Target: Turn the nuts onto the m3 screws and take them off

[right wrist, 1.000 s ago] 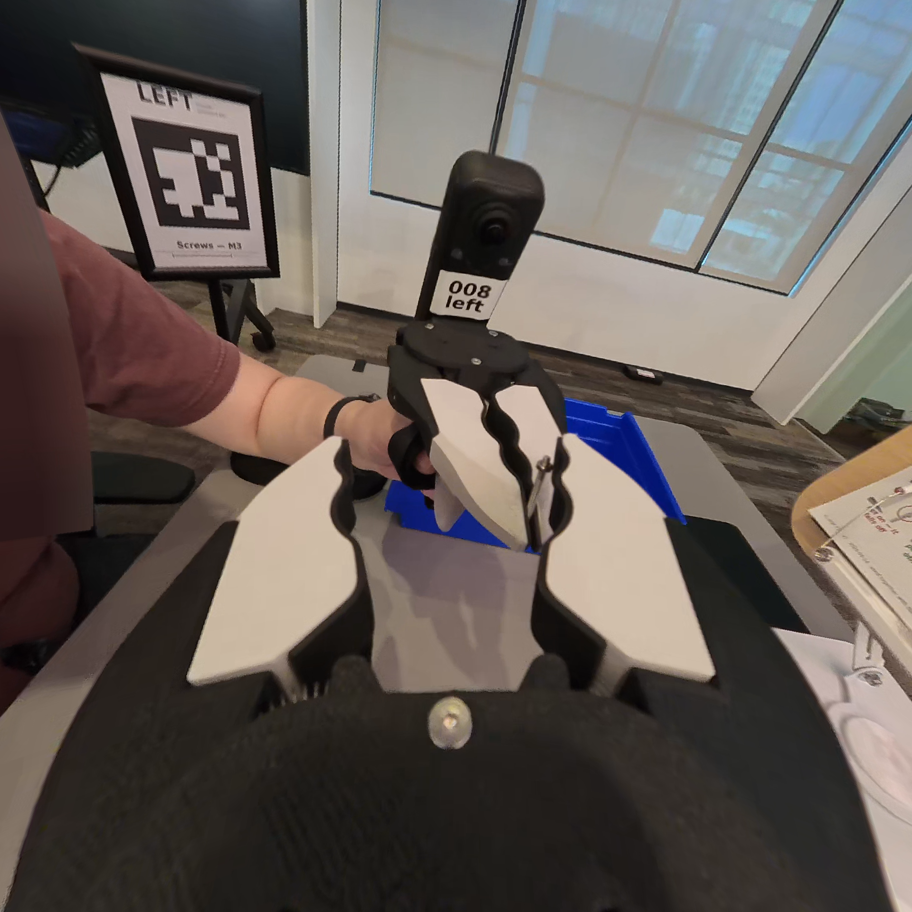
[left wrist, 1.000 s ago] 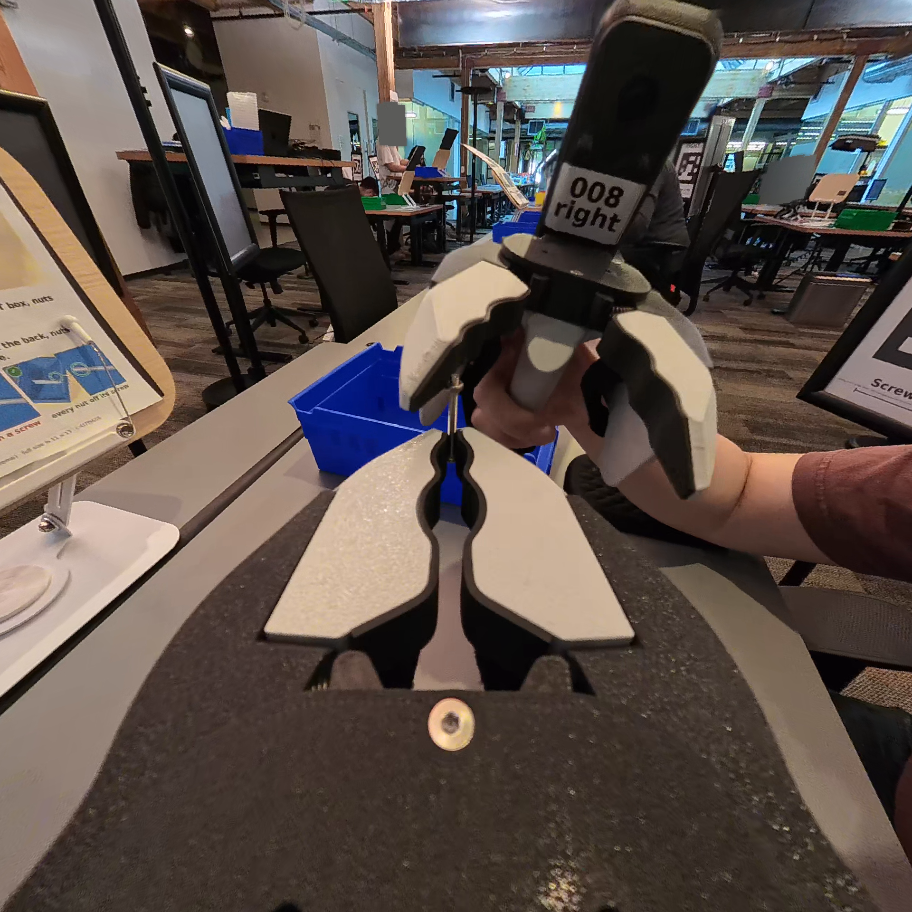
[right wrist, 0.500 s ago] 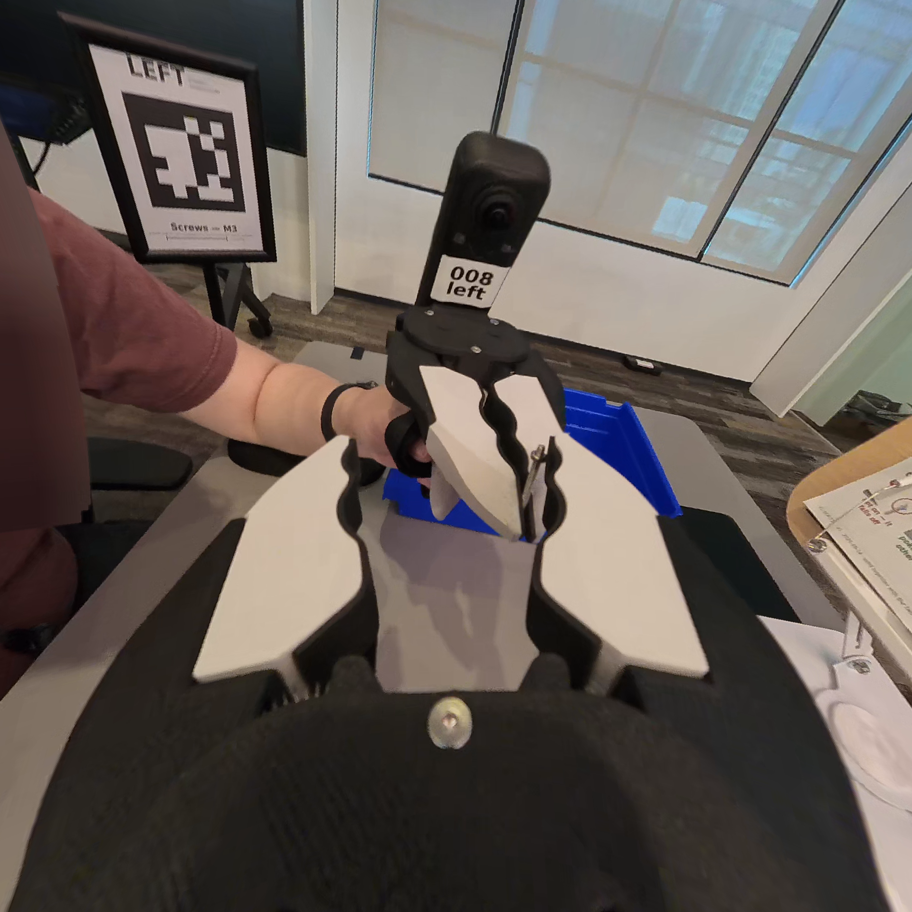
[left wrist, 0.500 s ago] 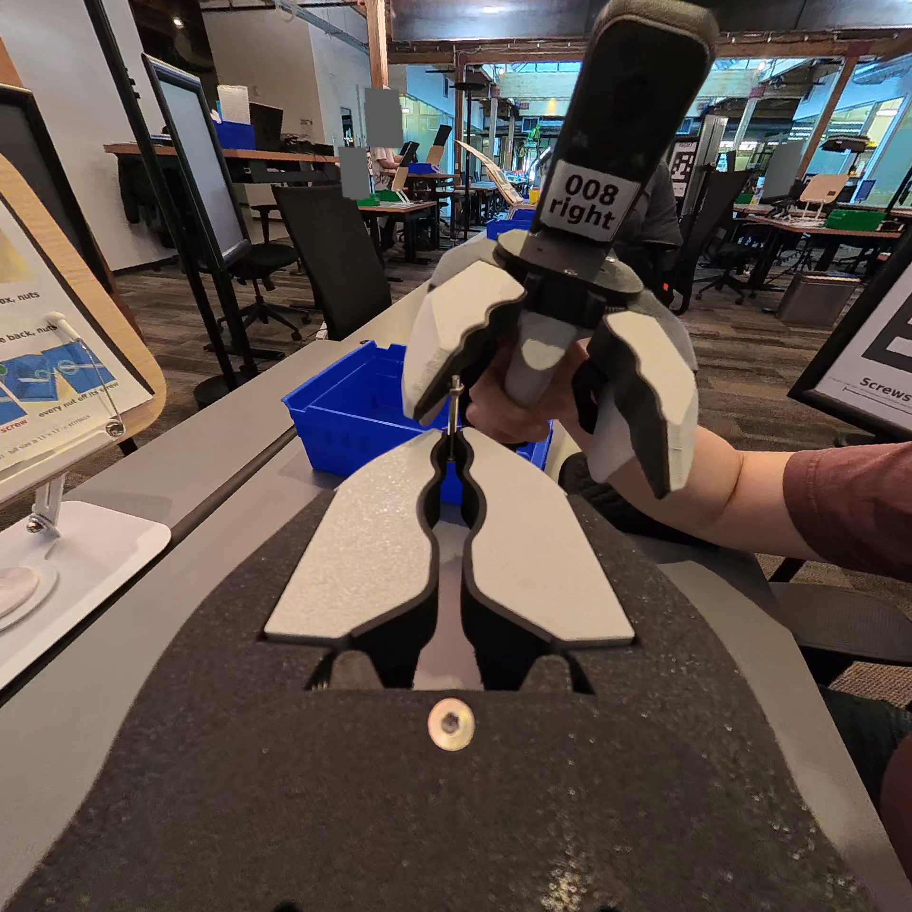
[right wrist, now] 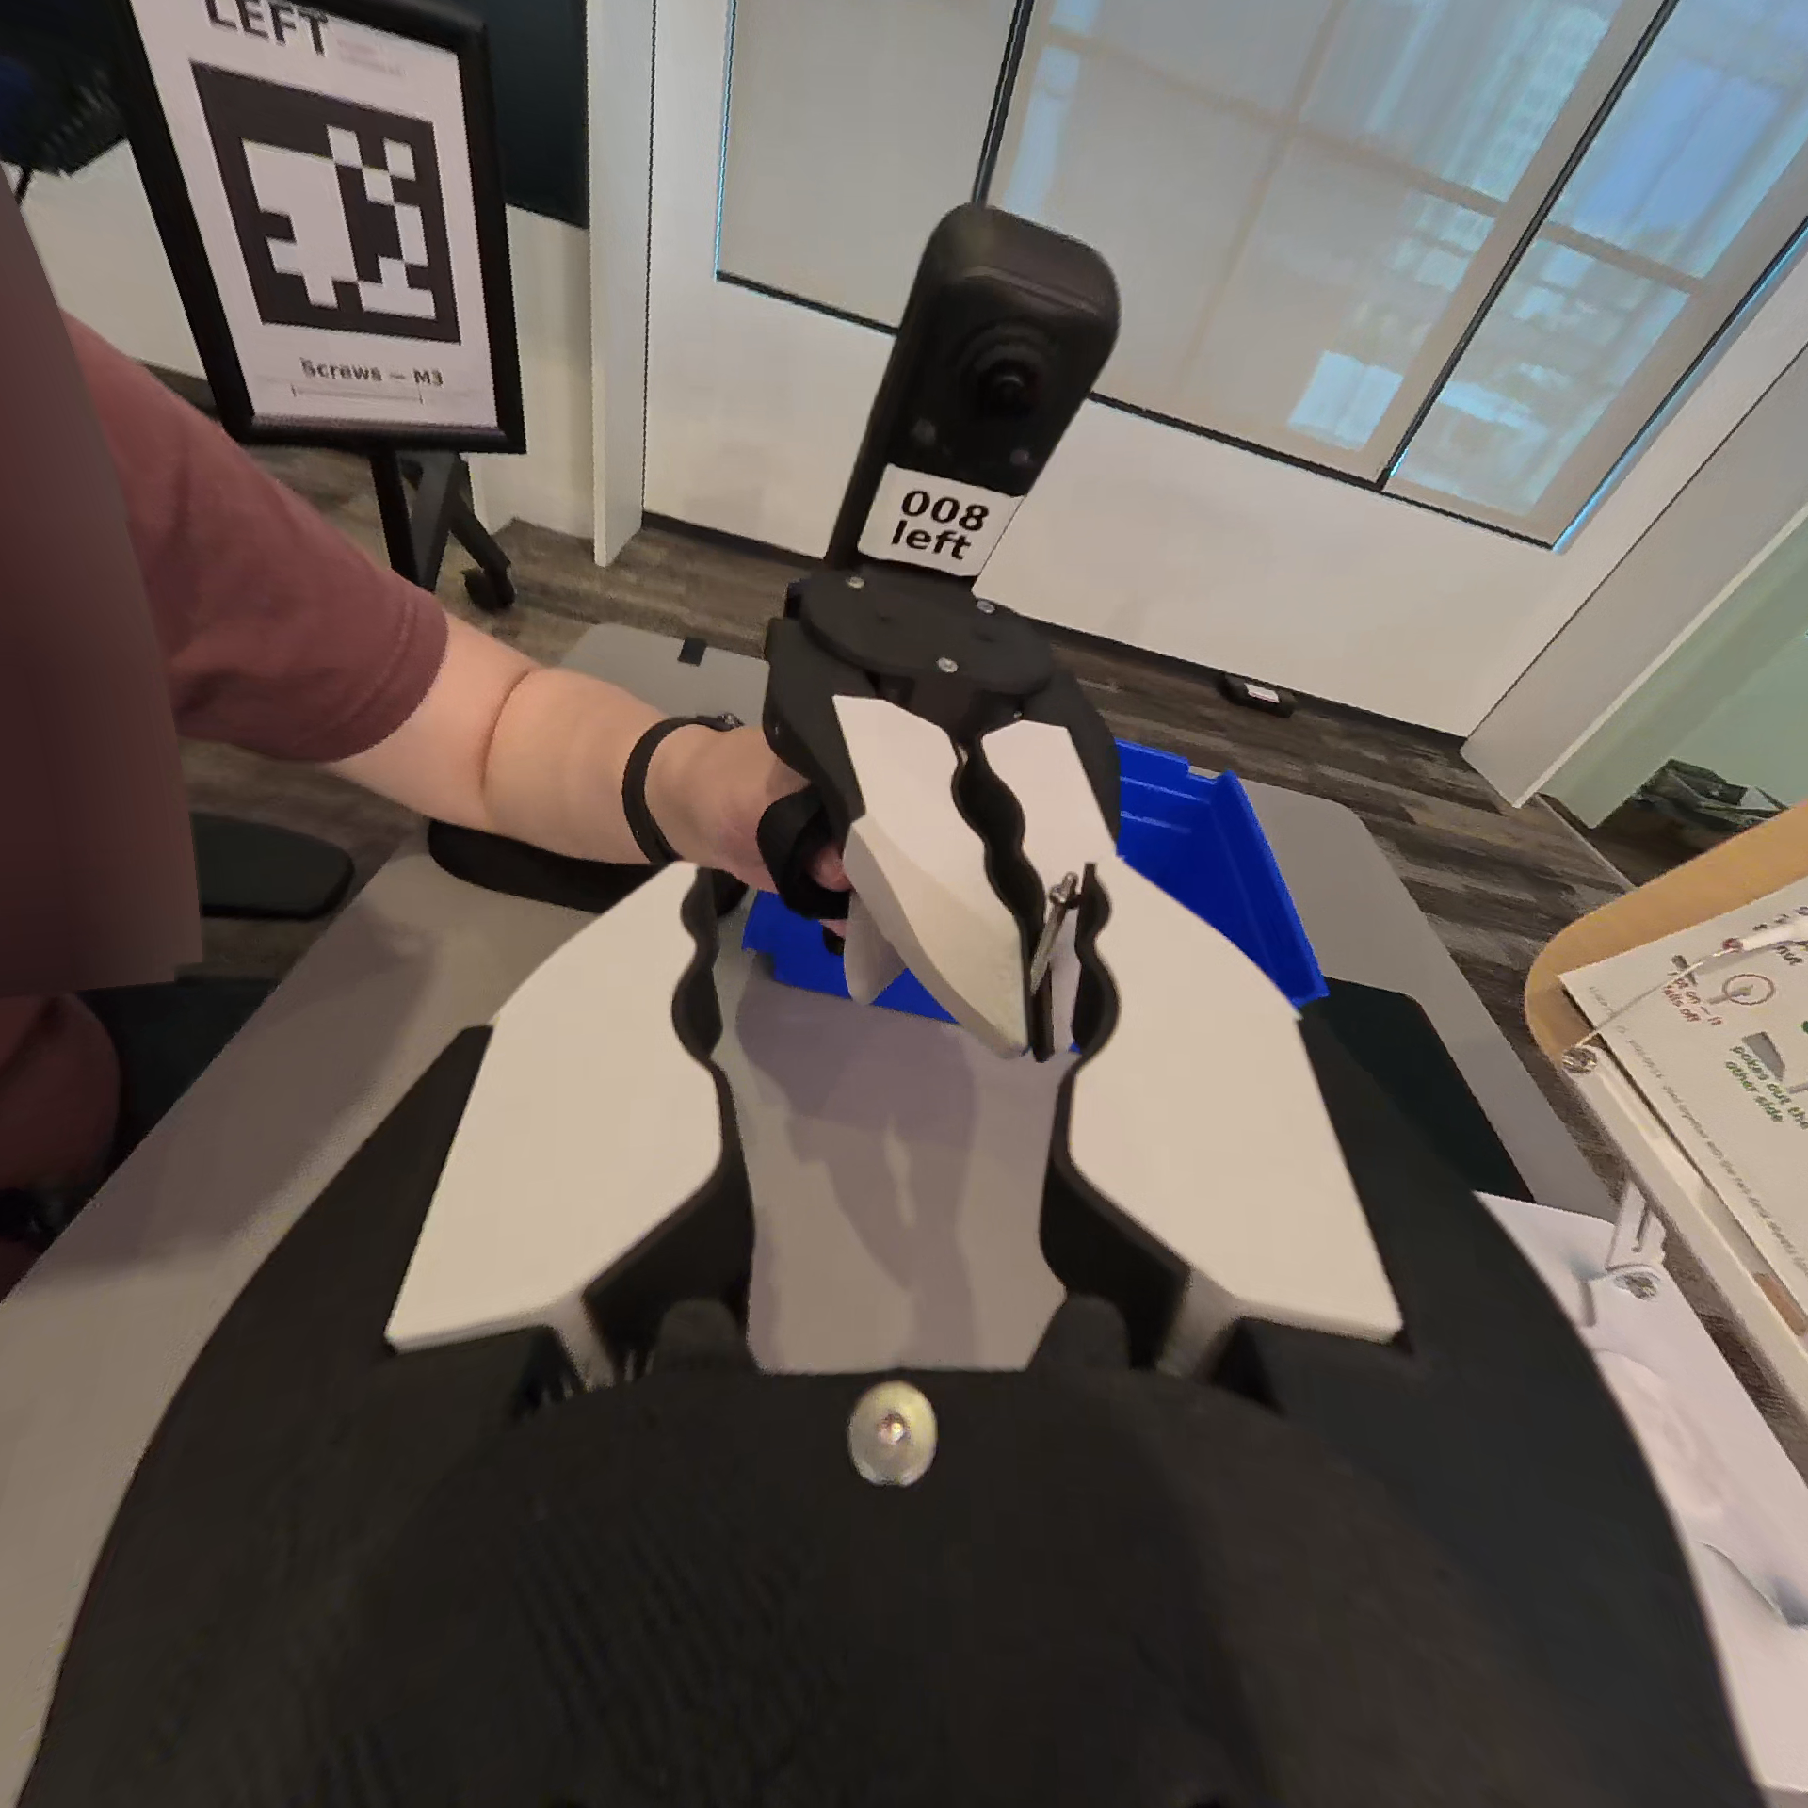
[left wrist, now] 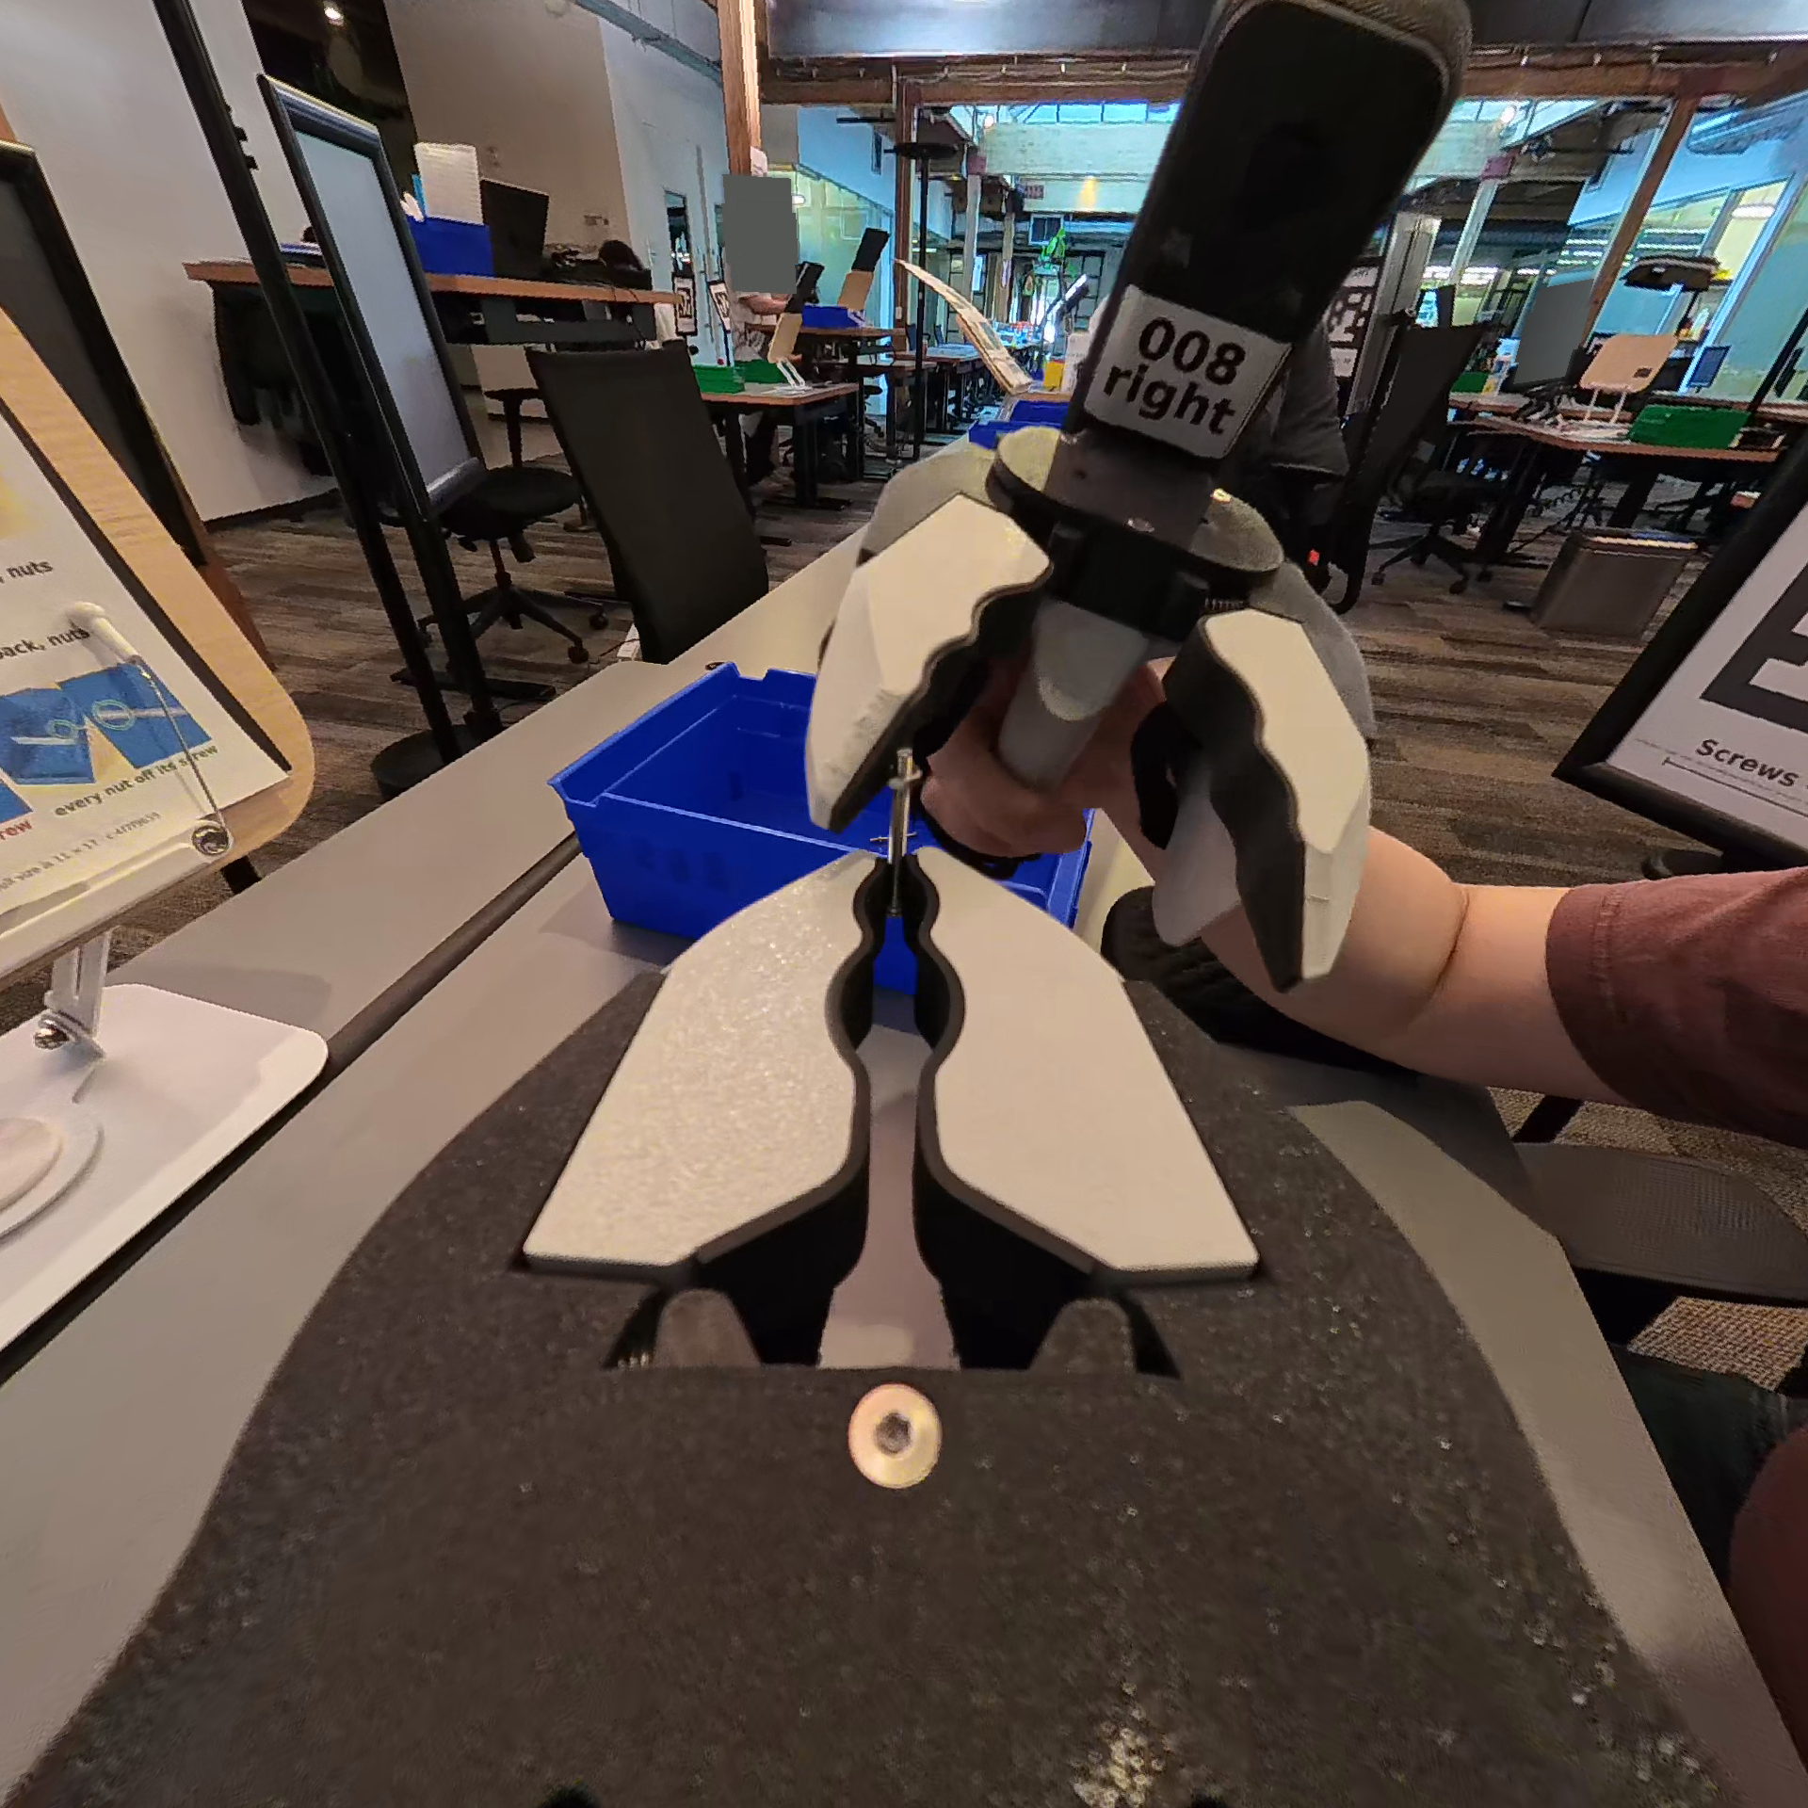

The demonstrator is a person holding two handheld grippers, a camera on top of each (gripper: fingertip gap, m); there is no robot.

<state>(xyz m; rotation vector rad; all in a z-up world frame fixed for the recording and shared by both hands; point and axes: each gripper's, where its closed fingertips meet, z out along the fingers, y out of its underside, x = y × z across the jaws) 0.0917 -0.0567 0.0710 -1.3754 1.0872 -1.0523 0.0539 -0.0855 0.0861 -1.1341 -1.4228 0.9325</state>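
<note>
My left gripper (left wrist: 895, 878) is shut on a thin M3 screw (left wrist: 901, 802) that stands up from its fingertips. A small nut (left wrist: 891, 839) sits on the shaft just above them. My right gripper (left wrist: 1062, 881) faces it, open, with one fingertip (left wrist: 846, 797) against the screw's top. In the right wrist view my right gripper (right wrist: 895, 881) is open wide. Its right fingertip (right wrist: 1091, 915) lies beside the screw (right wrist: 1055, 929), which the left gripper (right wrist: 1017, 1032) holds. The nut is hidden in that view.
A blue bin (left wrist: 685, 812) (right wrist: 1208, 861) stands on the grey table (left wrist: 293, 978) behind both grippers. An instruction sheet on a white stand (left wrist: 98, 744) (right wrist: 1712, 1057) stands on one side. A framed marker sign (right wrist: 333, 225) (left wrist: 1732, 704) stands on the other. The tips of both grippers are at nearly the same place.
Only slight drift. My left gripper stays shut on the screw, and my right gripper stays open with one finger at the screw.
</note>
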